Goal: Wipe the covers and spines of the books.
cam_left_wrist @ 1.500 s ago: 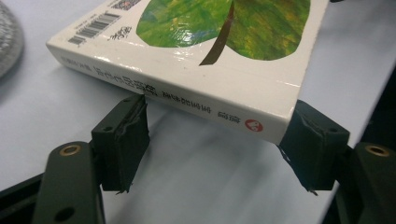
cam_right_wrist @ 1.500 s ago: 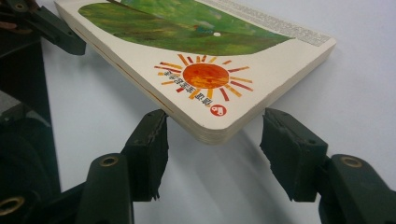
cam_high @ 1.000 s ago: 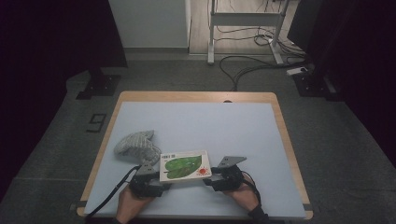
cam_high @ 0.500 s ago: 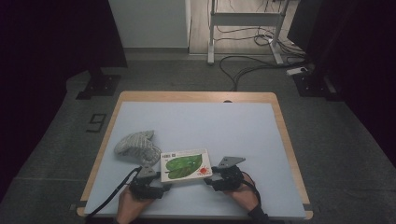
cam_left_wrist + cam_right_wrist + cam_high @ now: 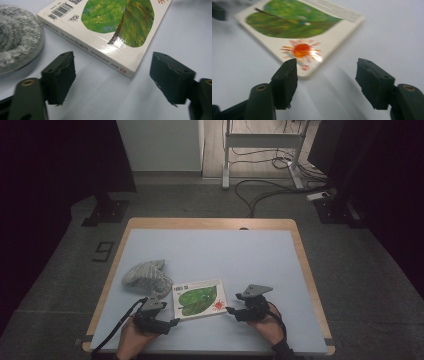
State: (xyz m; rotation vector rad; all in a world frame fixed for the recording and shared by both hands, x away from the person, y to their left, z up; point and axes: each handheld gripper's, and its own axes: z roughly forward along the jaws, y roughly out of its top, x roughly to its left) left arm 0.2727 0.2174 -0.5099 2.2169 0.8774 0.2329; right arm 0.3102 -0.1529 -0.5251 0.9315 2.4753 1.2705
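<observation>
A white board book (image 5: pixel 199 299) with a big green leaf and a red sun on its cover lies flat near the table's front edge. In the left gripper view the book (image 5: pixel 110 27) shows its spine and a barcode. My left gripper (image 5: pixel 113 78) stands open just short of the spine's corner, holding nothing; from above the left gripper (image 5: pixel 167 322) sits at the book's near left corner. My right gripper (image 5: pixel 327 83) is open too, its jaws just short of the book's (image 5: pixel 302 30) sun corner. In the high view the right gripper (image 5: pixel 232 311) is at the book's right edge.
A grey fluffy knitted thing (image 5: pixel 145 276) lies left of the book and reaches close to its far left corner; it also appears as the grey fluffy thing (image 5: pixel 17 37). The pale blue table top (image 5: pixel 240 255) stretches back to a wooden rim. Cables lie on the floor beyond.
Both hands have drawn back slightly toward the table's front edge, away from the book. The book and the grey thing lie where they were.
</observation>
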